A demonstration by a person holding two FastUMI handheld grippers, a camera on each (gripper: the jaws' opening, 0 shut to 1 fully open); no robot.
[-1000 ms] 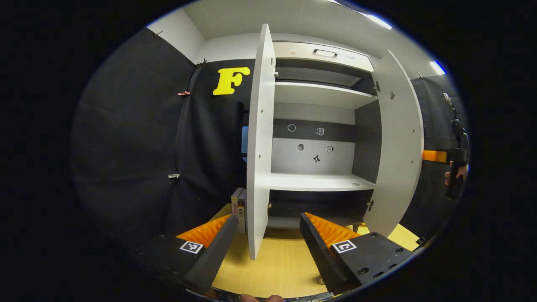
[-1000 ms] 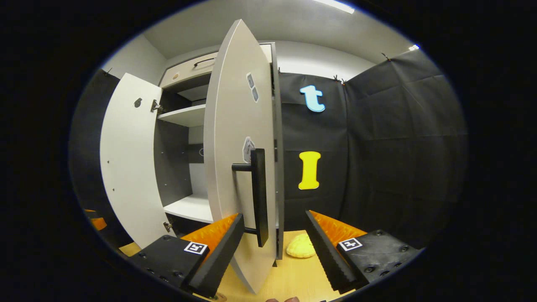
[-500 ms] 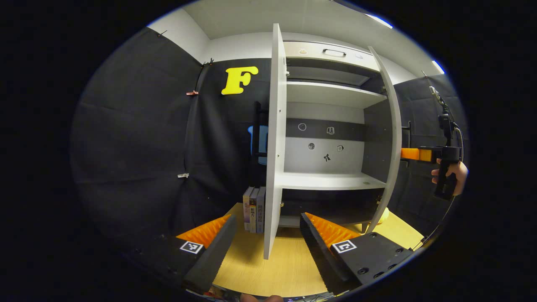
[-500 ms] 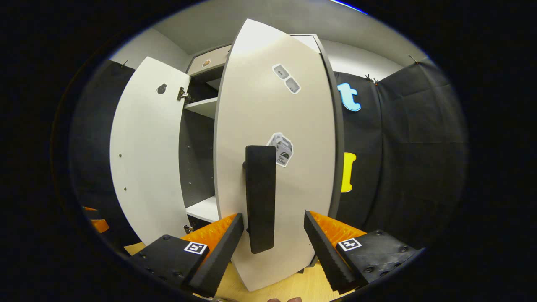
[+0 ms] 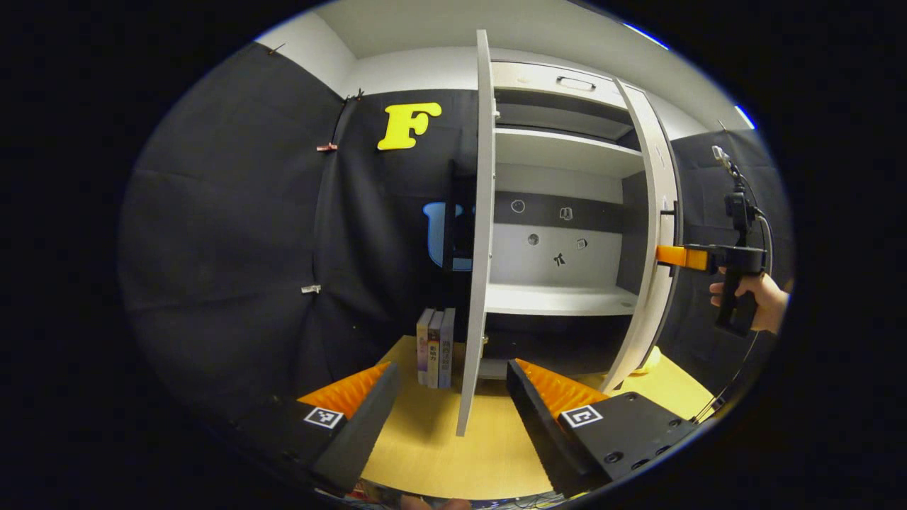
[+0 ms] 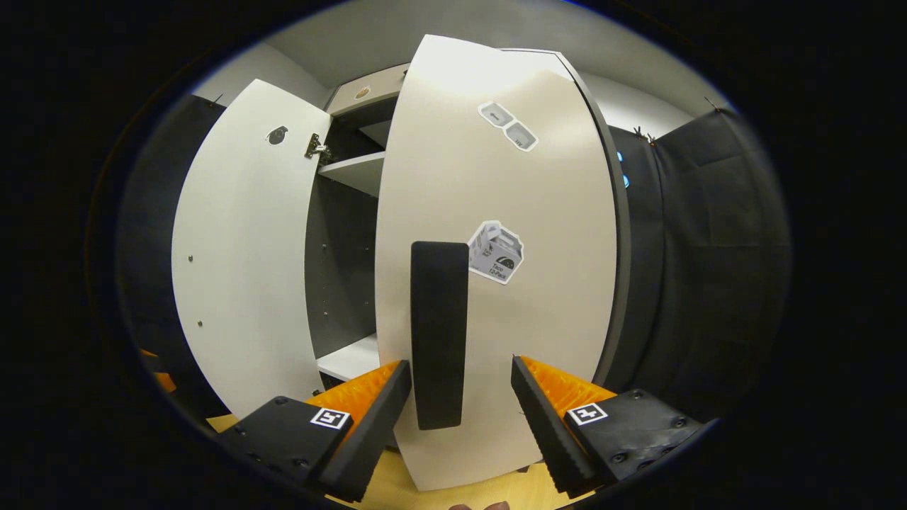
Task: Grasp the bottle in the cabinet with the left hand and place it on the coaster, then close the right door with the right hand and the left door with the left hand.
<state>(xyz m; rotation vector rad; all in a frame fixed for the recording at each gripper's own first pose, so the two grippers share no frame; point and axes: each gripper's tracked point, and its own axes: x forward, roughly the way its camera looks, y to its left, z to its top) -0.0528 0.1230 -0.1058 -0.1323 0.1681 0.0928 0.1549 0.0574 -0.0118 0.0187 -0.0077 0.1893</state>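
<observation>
Both claws gape, holding nothing: the right claw [image 6: 459, 414] faces the black bar handle [image 6: 438, 333] on the half-shut white right cabinet door [image 6: 538, 312]; the left claw [image 5: 453, 418] is near the open white left door [image 5: 480, 241] above the wooden table [image 5: 439, 453].

Left door [image 5: 482, 234] edge-on, right door [image 5: 655, 234] half-shut, books [image 5: 436, 347]

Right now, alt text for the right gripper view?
The open right gripper faces the cabinet's partly closed right door, with the door's black handle between its spread fingers. To the left, the left door stands open beside white shelves.
</observation>
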